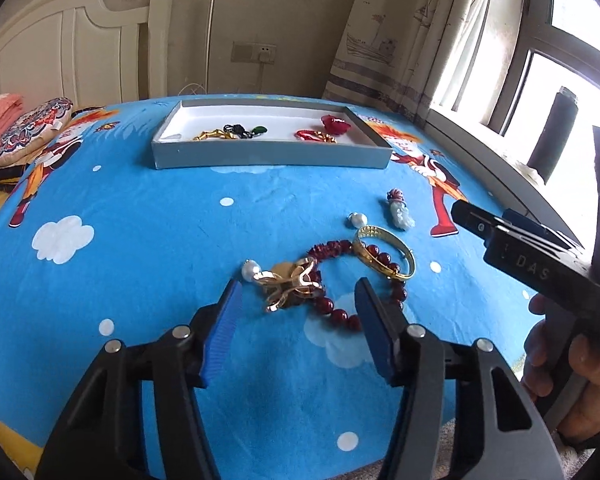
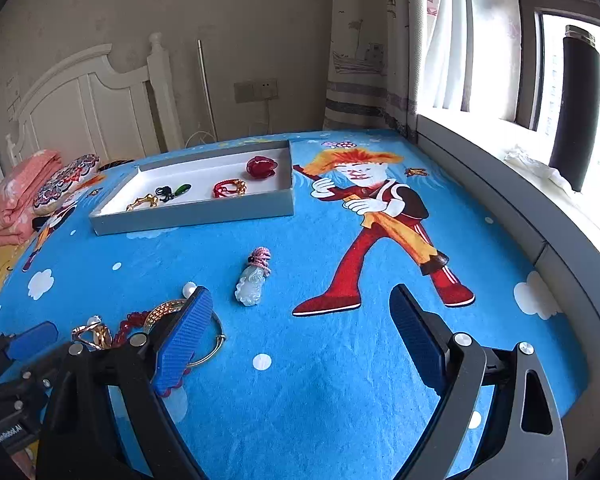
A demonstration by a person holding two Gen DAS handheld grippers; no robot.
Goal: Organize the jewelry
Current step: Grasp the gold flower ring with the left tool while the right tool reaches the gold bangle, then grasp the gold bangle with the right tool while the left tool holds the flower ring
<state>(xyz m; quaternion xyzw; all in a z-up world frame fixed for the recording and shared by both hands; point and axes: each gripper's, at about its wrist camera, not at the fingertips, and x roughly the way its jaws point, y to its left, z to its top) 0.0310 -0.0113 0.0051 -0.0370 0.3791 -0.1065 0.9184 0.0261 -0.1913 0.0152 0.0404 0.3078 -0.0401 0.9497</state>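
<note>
Item: gold flower brooch [image 1: 290, 286], on the bed [image 1: 140, 248] atop a red bead bracelet [image 1: 336, 280]. We note it lies just ahead of our left hand-held gripper [image 1: 296, 320], released, the nearer one; the right hand-held gripper [image 2: 300, 336], also released, points past it.

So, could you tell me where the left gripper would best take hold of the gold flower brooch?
Probably across its raised centre, from above. The gold flower brooch lies flat on the bedsheet, thin petals splayed, overlapping the red bead bracelet. The left gripper is open right before it; a top-down pinch may avoid the beads.
</note>
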